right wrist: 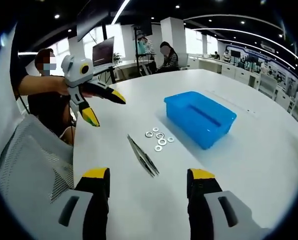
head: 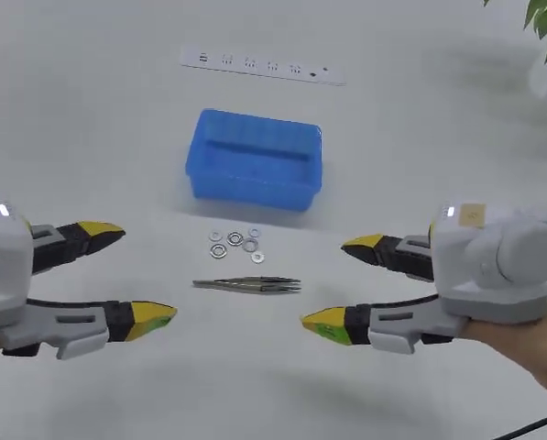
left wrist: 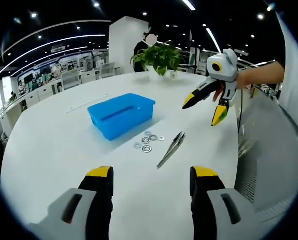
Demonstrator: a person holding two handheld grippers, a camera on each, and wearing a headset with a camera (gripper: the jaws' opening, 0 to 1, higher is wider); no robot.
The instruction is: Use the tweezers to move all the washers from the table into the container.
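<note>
blue container (head: 255, 158) | washers (head: 235, 244) outside, on table (head: 90, 137) | tweezers (head: 247, 285) beside

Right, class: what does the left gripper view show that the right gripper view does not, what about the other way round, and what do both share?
The left gripper view brings in a potted plant and the right gripper, jaws apart. The right gripper view brings in a monitor, people at desks and the left gripper, jaws apart. Both share the blue container, the washers beside it, the tweezers and the white table.
</note>
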